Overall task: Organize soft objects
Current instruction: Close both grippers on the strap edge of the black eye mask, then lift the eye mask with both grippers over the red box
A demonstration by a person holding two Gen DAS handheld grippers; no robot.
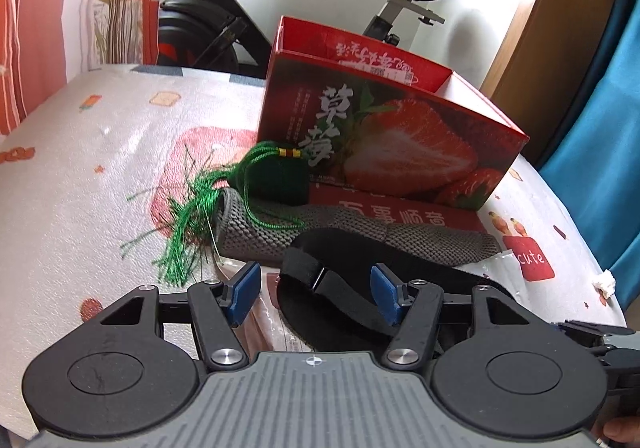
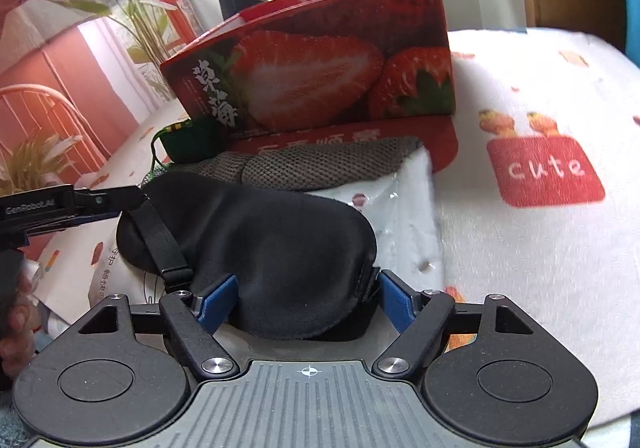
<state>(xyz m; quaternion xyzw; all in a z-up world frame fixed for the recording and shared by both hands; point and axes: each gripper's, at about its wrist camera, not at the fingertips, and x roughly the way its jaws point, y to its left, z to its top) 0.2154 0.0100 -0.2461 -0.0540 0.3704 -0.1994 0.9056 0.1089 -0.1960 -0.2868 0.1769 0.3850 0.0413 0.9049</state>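
So both claws are down at the black sleep mask (image 2: 256,244), which lies on the patterned counter (image 1: 100,152) at the near edge of the pile. The right claw (image 2: 308,298) straddles the mask's near end, blue pads apart on either side of it and, as far as I can see, not squeezing. The left claw (image 1: 316,290) sits around the mask's strap (image 1: 320,280), jaws apart too. Just beyond is a grey mesh pouch (image 1: 320,232), with a green tassel charm (image 1: 276,180) at its left end. Behind that stands the open red strawberry box (image 1: 384,140).
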